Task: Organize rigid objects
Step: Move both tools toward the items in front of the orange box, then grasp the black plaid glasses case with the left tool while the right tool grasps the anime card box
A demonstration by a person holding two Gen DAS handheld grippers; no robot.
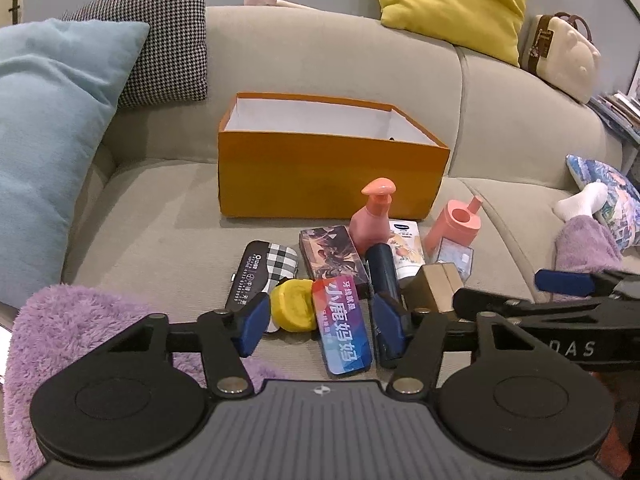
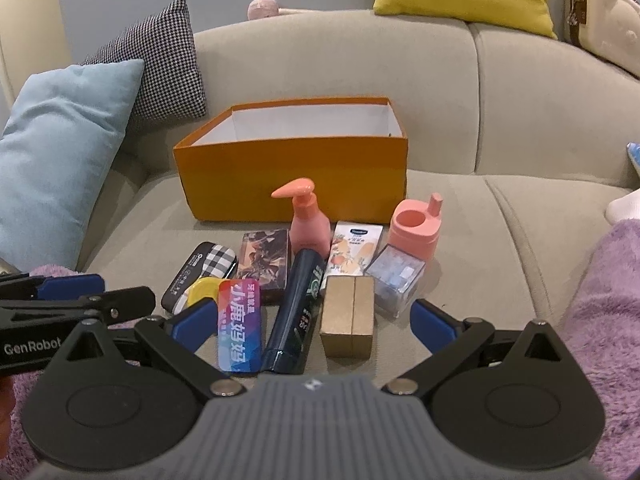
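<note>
**Left wrist view: tin lines up lengthwise between the open jaws**

You've got the left gripper (image 1: pixel 320 324) low over the front of the pile with its jaws apart and clamped on nothing. Two things sit in the gap: the colourful tin (image 1: pixel 342 328) and, just to its left, the yellow puck (image 1: pixel 292 308), which touches or slightly overlaps the tin's upper left edge. The left pad stands just outside the puck. The right pad stands over the dark bottle (image 1: pixel 384 276), which lies right beside the tin.

Here's what counts: the tin lies flat on the sofa (image 1: pixel 160 220) with its long axis running away from you, nearly along the line of the fingers and leaning a touch to the left at the far end. So the jaws span its short width, which looks like the way to take it. But the tin sits right of centre in the gap, and the puck shares that gap, so closing from here could catch both.

Over on the right wrist view, the right gripper (image 2: pixel 313 323) is spread wide and empty as well, with the tin, the bottle and the cardboard block (image 2: pixel 348 320) all lying between its pads. The tin sits near its left pad, so my call is that the left hand is the better placed of the two.

Beyond the pile, the orange box (image 1: pixel 320 176) stands open, well apart from the tin and straight ahead
</note>
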